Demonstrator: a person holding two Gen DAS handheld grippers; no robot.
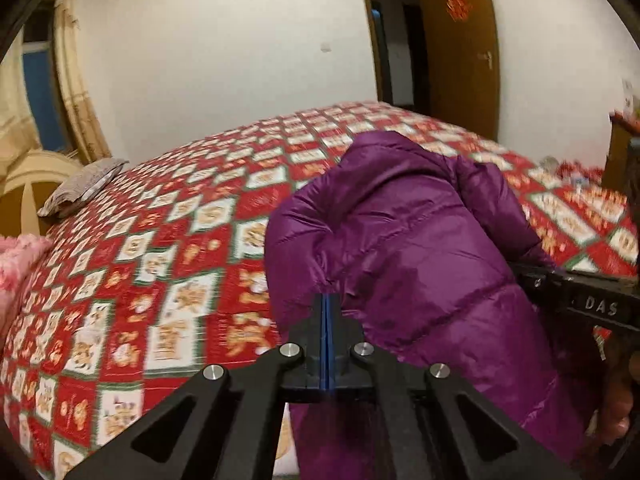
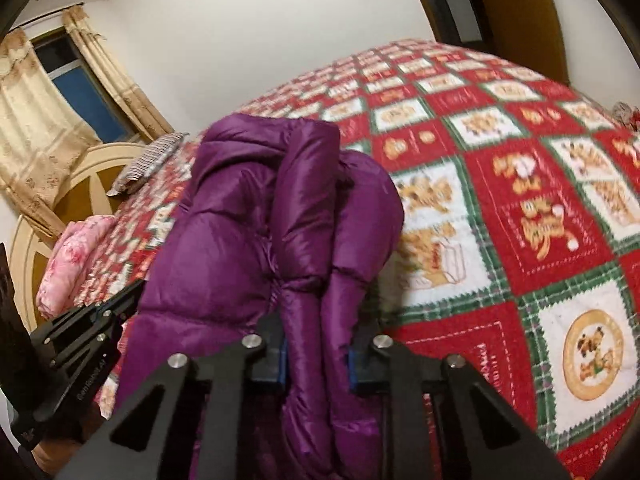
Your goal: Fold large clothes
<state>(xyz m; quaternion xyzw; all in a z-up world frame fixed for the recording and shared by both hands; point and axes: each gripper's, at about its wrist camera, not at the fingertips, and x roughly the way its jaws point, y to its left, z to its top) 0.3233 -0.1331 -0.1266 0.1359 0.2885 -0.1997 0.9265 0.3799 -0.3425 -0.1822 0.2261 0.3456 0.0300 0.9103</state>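
A purple puffer jacket (image 1: 408, 240) is bunched up and held above the bed. My left gripper (image 1: 329, 300) is shut, pinching a thin edge of the jacket's left side. My right gripper (image 2: 318, 344) is shut on a thick fold of the jacket (image 2: 272, 208), with padded fabric filling the gap between its fingers. The right gripper also shows in the left wrist view (image 1: 580, 300) at the jacket's right side. The left gripper shows in the right wrist view (image 2: 76, 340) at the lower left. The jacket's lower part hangs below both grippers, out of sight.
The bed (image 1: 160, 240) has a red, white and green patterned quilt (image 2: 520, 200). A grey pillow (image 1: 84, 184) and a pink blanket (image 2: 68, 264) lie at the headboard end. A brown door (image 1: 460, 40) stands open behind the bed. A curtained window (image 2: 72, 76) is at the left.
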